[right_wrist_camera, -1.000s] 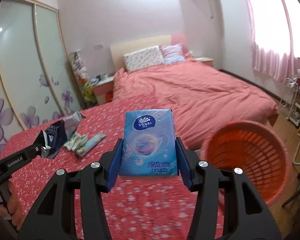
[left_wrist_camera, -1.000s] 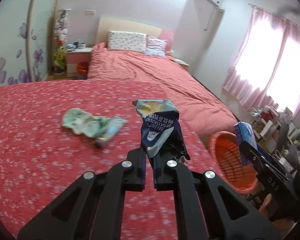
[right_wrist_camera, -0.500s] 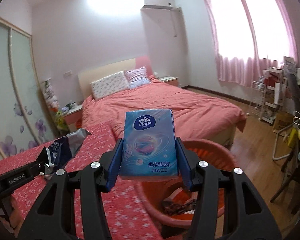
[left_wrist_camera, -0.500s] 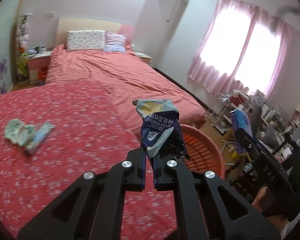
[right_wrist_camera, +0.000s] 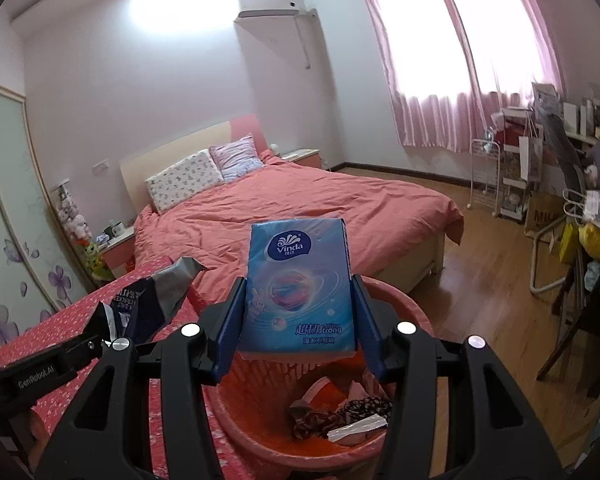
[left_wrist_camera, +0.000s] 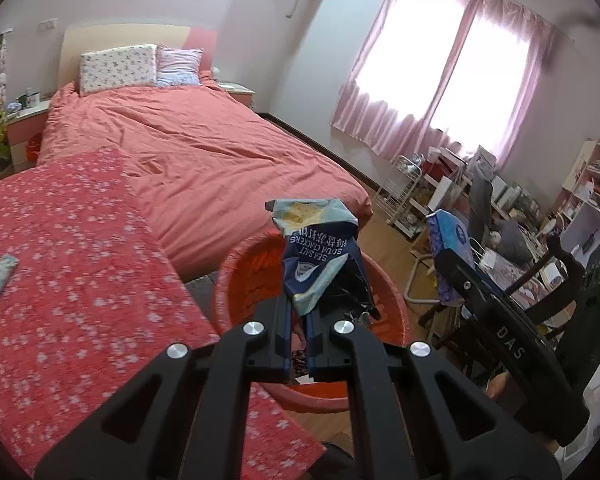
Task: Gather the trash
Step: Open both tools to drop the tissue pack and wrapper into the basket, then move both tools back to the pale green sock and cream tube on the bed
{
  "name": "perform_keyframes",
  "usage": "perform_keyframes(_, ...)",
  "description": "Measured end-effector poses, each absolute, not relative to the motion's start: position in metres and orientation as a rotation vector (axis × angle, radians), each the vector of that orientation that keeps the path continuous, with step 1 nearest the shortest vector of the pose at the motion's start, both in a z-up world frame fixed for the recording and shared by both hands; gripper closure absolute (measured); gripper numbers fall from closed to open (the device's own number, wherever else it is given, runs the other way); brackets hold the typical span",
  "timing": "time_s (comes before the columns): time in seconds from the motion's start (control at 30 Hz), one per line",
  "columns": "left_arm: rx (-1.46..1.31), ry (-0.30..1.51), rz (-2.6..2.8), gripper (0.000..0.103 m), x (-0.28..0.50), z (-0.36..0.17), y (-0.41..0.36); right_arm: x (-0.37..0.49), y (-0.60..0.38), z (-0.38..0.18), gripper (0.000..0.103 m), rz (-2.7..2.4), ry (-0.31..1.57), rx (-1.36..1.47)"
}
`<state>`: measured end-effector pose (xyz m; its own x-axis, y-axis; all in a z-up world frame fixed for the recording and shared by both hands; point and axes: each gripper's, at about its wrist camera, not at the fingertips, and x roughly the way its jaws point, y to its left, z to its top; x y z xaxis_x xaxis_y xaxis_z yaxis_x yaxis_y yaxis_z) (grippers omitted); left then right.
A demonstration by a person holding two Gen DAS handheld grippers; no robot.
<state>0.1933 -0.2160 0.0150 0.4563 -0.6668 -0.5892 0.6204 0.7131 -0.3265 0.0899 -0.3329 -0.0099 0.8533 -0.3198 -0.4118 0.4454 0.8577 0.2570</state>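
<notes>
Black two-finger grippers, silver round screws, blue-lined fingers, white lettering on bodies

Both grippers have swung from over the bedspread to above the orange basket.

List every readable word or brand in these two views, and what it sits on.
"Vinda", "strong": blue tissue pack; its Chinese characters too small to transcribe.
"SEA SALT SODA CRACKERS", upside down: dark blue cracker bag.
"DAS": black right tool.
"GenRobot.AI": black left tool.
Desk items: unreadable.
</notes>
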Motion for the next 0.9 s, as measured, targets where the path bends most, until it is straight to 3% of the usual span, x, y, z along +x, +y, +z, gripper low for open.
perform_keyframes(0.43,-0.026,0.862,-0.821,0.094,0.213,-0.031,-0.262,0.094,-0.369,-0.027,0.051,-0.409,0.388,0.471)
perform_keyframes(0.5,-0.015,0.872,-0.821,0.083,0.215,-0.036,-0.268,0.097,-0.371,-0.029,0.050,-0.396,0.399,0.490)
perform_keyframes(0.6,0.002,0.884,-0.808,0.075,0.217,-0.044,-0.273,0.101,-0.376,-0.034,0.049,-0.385,0.423,0.513)
perform_keyframes(0.77,-0.007,0.906,-0.774,0.067,0.224,-0.054,-0.262,0.100,-0.379,-0.036,0.037,-0.369,0.443,0.548)
perform_keyframes(0.9,-0.012,0.898,-0.730,0.060,0.229,-0.053,-0.244,0.099,-0.373,-0.034,0.036,-0.378,0.448,0.531)
